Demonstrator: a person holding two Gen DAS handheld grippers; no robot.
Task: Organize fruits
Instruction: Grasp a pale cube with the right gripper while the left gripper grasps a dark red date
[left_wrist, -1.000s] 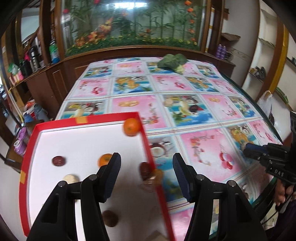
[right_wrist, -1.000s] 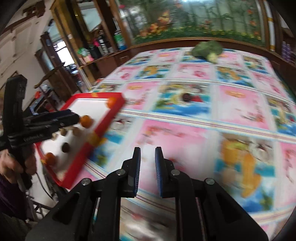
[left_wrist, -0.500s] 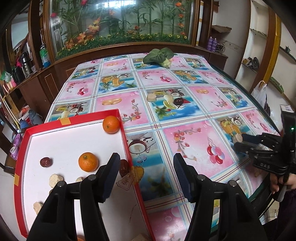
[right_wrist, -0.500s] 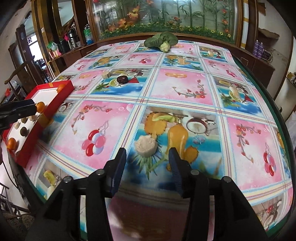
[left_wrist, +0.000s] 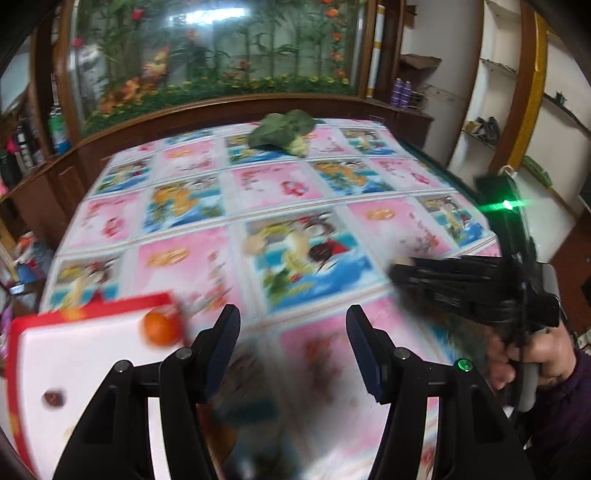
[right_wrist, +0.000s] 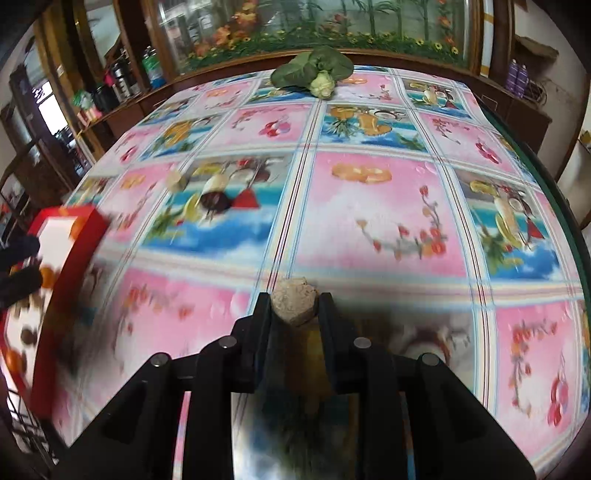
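My right gripper (right_wrist: 294, 306) is closing on a pale, knobbly round fruit (right_wrist: 294, 301), and its pads touch the fruit on both sides. From the left wrist view the same right gripper (left_wrist: 402, 271) shows at the right, held by a hand (left_wrist: 524, 363). My left gripper (left_wrist: 291, 343) stands open and empty over the tablecloth beside the red tray (left_wrist: 92, 306). In the tray lie an orange (left_wrist: 160, 328) and a dark red fruit (left_wrist: 53, 398). A dark fruit (right_wrist: 214, 201) and a pale piece (right_wrist: 175, 181) lie on the cloth further back.
A leafy green vegetable (right_wrist: 314, 72) lies at the far end of the table (right_wrist: 369, 229), which carries a pink and blue fruit-print cloth. Wooden cabinets and a planted glass case stand behind. The red tray (right_wrist: 70, 236) sits at the table's left edge.
The right gripper opened, moved over the pale fruit and closed on it. The left gripper shifted right, off the tray and over the cloth; the picture is now blurred.
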